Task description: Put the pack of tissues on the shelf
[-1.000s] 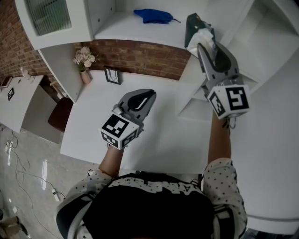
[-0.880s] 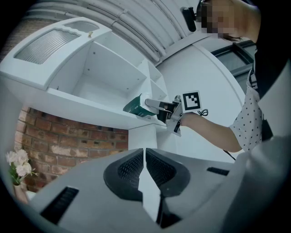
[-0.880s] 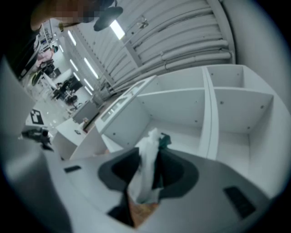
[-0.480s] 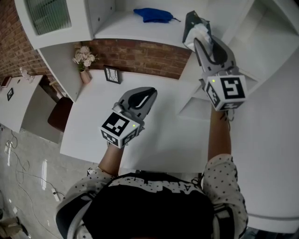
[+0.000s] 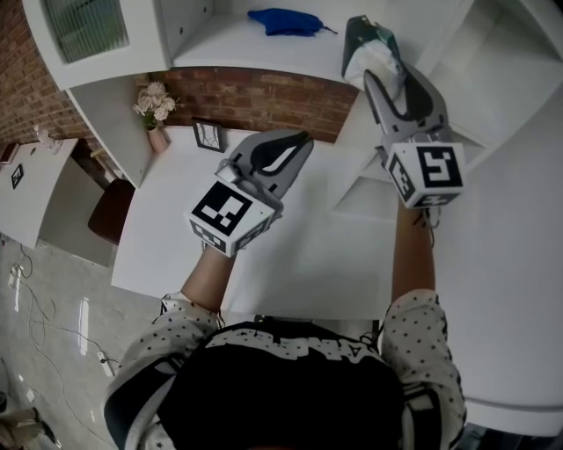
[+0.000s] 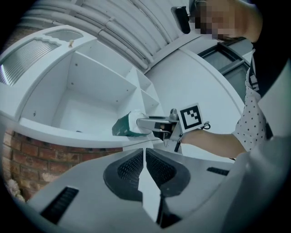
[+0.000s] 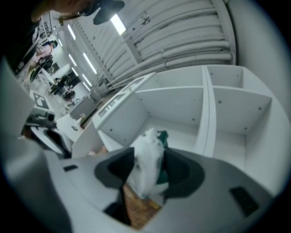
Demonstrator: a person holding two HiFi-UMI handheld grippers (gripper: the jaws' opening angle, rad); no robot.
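Observation:
The pack of tissues (image 5: 368,53), white with a dark green end, rests at the front right corner of the white shelf (image 5: 264,51). My right gripper (image 5: 396,75) reaches up to it. Its jaws have just been opening, and the pack (image 7: 146,164) still stands between the pads, which look slack on it. In the left gripper view the same pack (image 6: 125,127) sits on the shelf edge ahead of the right gripper (image 6: 154,124). My left gripper (image 5: 295,145) hovers above the white table (image 5: 308,255), shut and empty, with its pads (image 6: 132,166) together.
A blue cloth (image 5: 286,19) lies further back on the same shelf. A vase of flowers (image 5: 151,107) and a small picture frame (image 5: 208,136) stand by the brick wall. White upright partitions (image 7: 207,113) divide the shelf unit to the right of the pack.
My left gripper has risen off the table toward the shelf. The right gripper has stayed at the shelf corner, and its jaws now stand wider around the pack.

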